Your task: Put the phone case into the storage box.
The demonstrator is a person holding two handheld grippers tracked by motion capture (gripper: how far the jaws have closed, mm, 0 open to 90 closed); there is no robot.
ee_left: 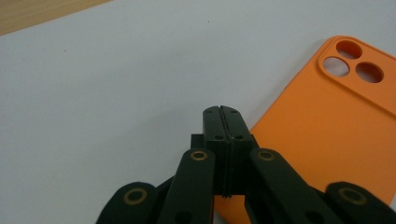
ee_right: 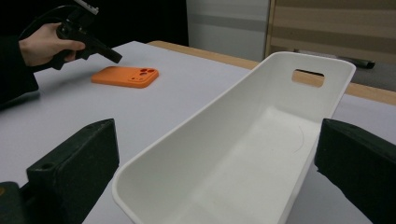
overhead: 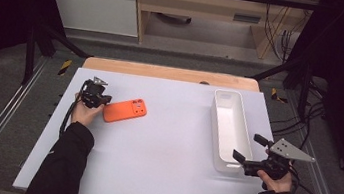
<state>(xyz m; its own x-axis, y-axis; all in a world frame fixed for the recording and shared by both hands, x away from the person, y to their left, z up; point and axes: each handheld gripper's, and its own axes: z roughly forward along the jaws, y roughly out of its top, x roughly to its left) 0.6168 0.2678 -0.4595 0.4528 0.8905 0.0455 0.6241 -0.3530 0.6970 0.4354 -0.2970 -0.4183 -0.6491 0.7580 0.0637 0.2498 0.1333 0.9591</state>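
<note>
Open the clenched left gripper (ee_left: pixel 223 112) over the orange phone case (overhead: pixel 125 110) near the table's (overhead: pixel 159 176) left edge, keeping the spread right gripper (overhead: pixel 248 150) astride the white bin (overhead: pixel 228 129).

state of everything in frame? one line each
orange phone case: lying flat on table, camera-cutout side up, not held
white bin: upright, empty
left gripper: shut, empty, tips over the case's edge
right gripper: open, jaws astride the bin's near end
</note>
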